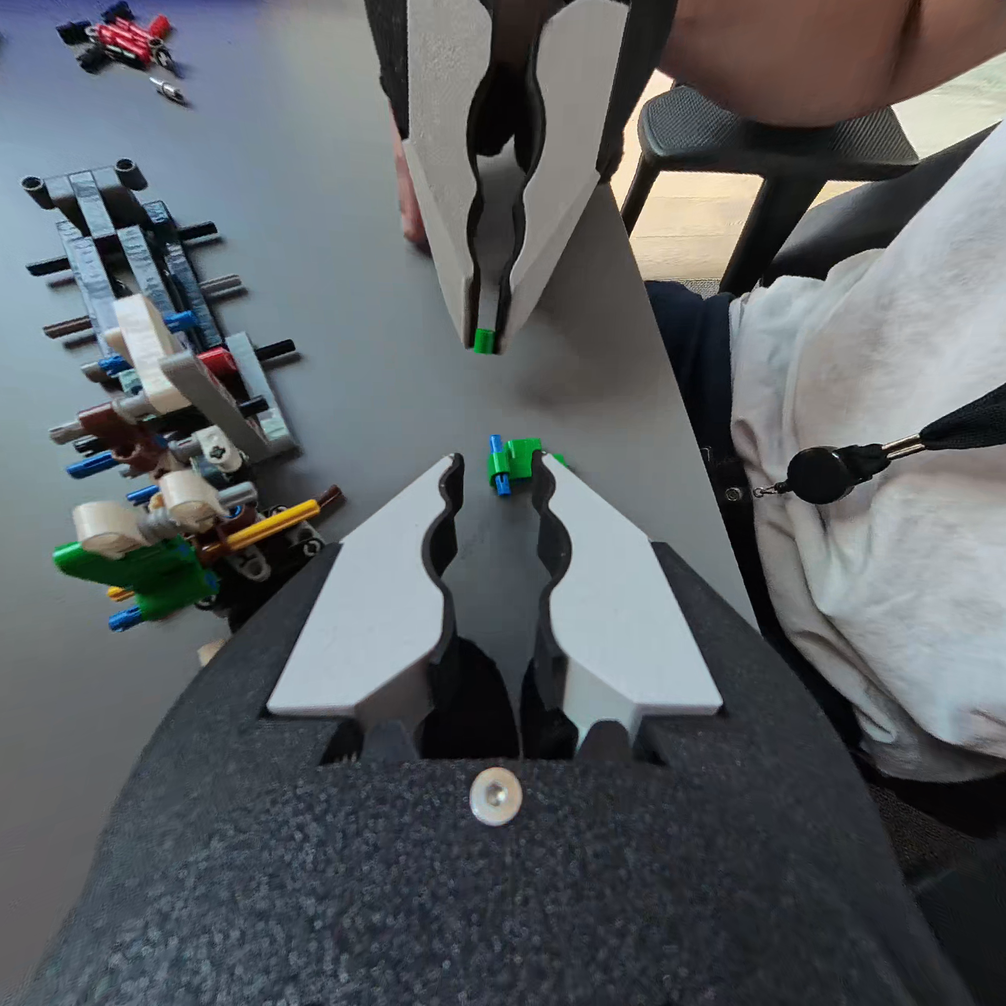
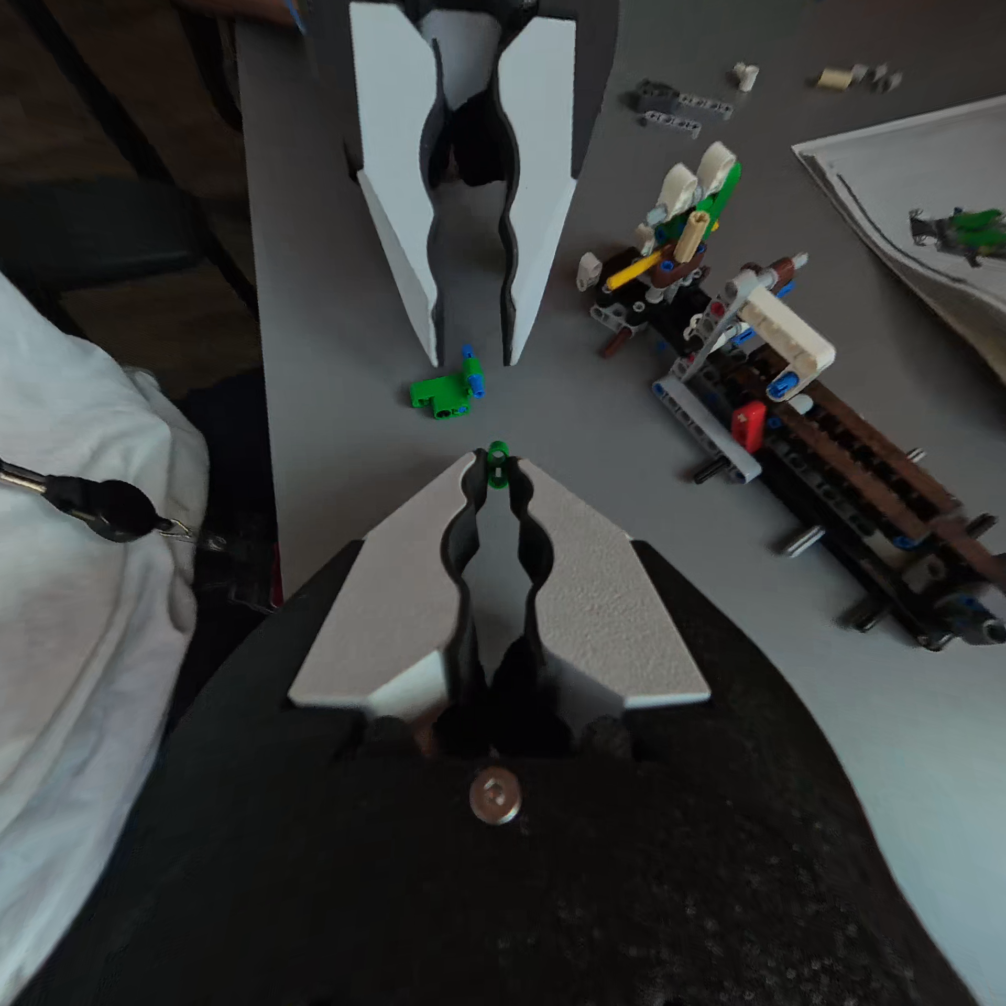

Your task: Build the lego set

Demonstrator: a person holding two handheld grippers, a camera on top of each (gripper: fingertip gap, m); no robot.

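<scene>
Right hand-held gripper (image 2: 496,462) clamped on small green plastic connector (image 2: 497,462), left hand-held gripper (image 1: 498,462) spread apart beside green-and-blue plastic brick cluster (image 1: 511,462) lying on grey counter (image 1: 348,305).

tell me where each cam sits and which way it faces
Left wrist view: on the open left gripper, facing the right gripper across the table; white shirt alongside.
Right wrist view: on the right gripper pinching a small green piece, facing the left gripper.
Shared: the green and blue piece, the lego build.
</scene>
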